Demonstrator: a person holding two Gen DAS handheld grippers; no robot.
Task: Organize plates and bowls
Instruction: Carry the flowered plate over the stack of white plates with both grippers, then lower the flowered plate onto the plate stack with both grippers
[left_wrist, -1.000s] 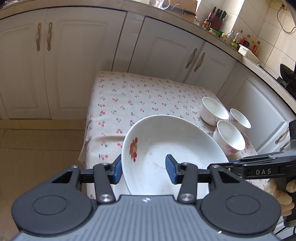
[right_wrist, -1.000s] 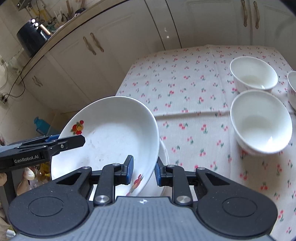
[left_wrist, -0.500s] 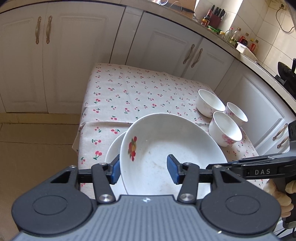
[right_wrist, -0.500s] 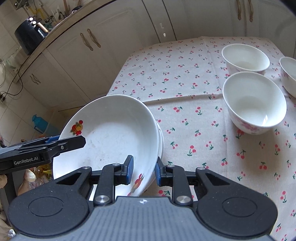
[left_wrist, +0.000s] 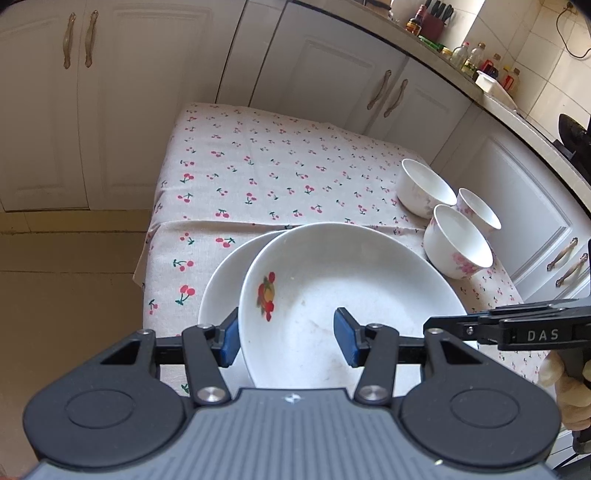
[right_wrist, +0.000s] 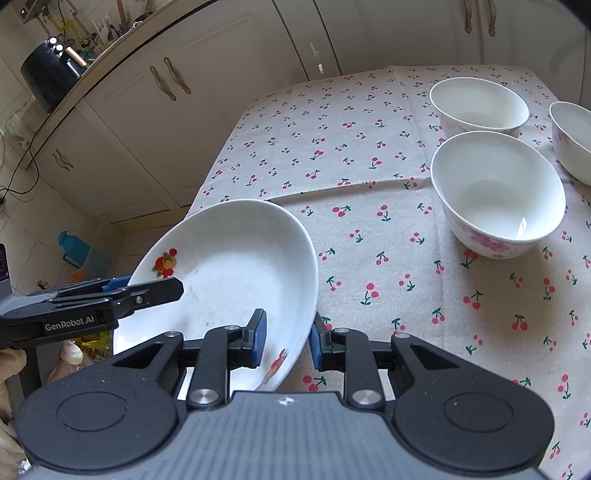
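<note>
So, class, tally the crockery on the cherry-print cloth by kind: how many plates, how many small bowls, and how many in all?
Plates: 2, the fruit-motif plate and the plain plate partly under it.
Small bowls: 3, the near bowl, the far bowl and the edge bowl.
Total: 5.

The left gripper (left_wrist: 288, 341) fills the bottom of its own view, angled downward; its blue pads (left_wrist: 231, 339) stand apart across the rim of a white plate (left_wrist: 351, 280), the right pad clear of the surface. The right gripper (right_wrist: 286, 338), at lower centre of its view, pinches the same plate's rim between closed pads. A hand (left_wrist: 567, 384) shows at the lower right edge.
</note>
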